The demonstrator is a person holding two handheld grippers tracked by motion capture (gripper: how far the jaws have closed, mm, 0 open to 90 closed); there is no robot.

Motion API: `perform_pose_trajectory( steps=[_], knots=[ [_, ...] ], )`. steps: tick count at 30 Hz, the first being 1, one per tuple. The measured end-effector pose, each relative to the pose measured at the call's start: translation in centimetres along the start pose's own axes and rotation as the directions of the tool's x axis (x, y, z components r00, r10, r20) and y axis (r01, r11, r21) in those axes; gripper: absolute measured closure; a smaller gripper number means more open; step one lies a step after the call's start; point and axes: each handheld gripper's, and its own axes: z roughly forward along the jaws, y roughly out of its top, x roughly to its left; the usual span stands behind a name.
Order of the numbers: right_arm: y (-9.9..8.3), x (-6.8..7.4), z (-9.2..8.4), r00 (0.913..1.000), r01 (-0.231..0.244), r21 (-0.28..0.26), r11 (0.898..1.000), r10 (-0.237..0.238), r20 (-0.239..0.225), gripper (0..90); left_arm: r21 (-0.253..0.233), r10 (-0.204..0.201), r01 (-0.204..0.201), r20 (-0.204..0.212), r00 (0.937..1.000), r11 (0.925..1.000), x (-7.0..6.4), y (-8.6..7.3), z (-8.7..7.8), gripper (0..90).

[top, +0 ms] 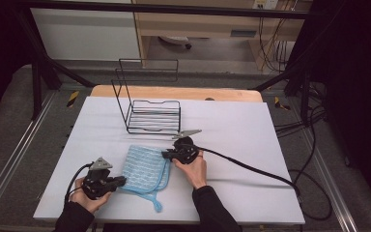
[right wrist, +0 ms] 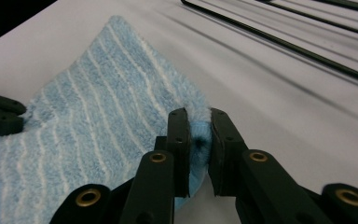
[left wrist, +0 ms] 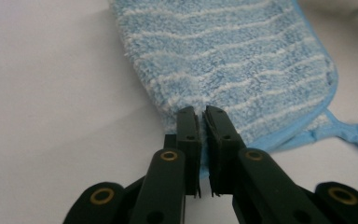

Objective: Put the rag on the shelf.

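Both grippers are clamping the blue cloth (top: 145, 169) lying between them on the table: left gripper (left wrist: 200, 116) pinching its near corner, right gripper (right wrist: 196, 122) its far edge; grasping looks done, lifting or folding remaining.

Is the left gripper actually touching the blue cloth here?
Touching. In the left gripper view, the left gripper has its jaws shut on the edge of the blue cloth, with fabric pinched between them.
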Motion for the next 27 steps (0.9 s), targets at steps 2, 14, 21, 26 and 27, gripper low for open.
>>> perform_pose_trajectory(
  steps=[2, 14, 21, 26, 27],
  knots=[
    [0.1, 0.0, 0.6, 0.9996, 0.027, 0.004, 1.0, -0.027, 0.006, 80.1, 0.002, 0.005, -0.005, -0.005, 1.0, 1.0, -0.1, -0.1, 0.0, 83.9],
    [0.4, 0.7, -1.1, 0.9939, 0.102, -0.076, 0.992, -0.098, 0.05, 41.0, -0.046, 0.045, -0.046, -0.013, 0.9989, 0.9979, 1.1, 1.1, -1.3, 54.2],
    [0.2, 0.4, -3.3, 0.9951, 0.084, -0.101, 0.991, -0.078, 0.06, 14.5, -0.081, 0.06, -0.061, -0.012, 0.9981, 0.9949, 2.5, 3.0, -1.7, 29.3],
    [-0.3, -0.3, -5.0, 0.9949, 0.071, -0.108, 0.992, -0.062, 0.079, 8.5, -0.077, 0.077, -0.079, -0.029, 0.9966, 0.9939, 3.0, 4.3, -1.2, 17.7],
    [-0.5, -0.5, -5.4, 0.9951, 0.068, -0.112, 0.991, -0.059, 0.08, 8.3, -0.074, 0.081, -0.083, -0.034, 0.9961, 0.9937, 3.1, 4.5, -1.0, 16.4]
  ],
)
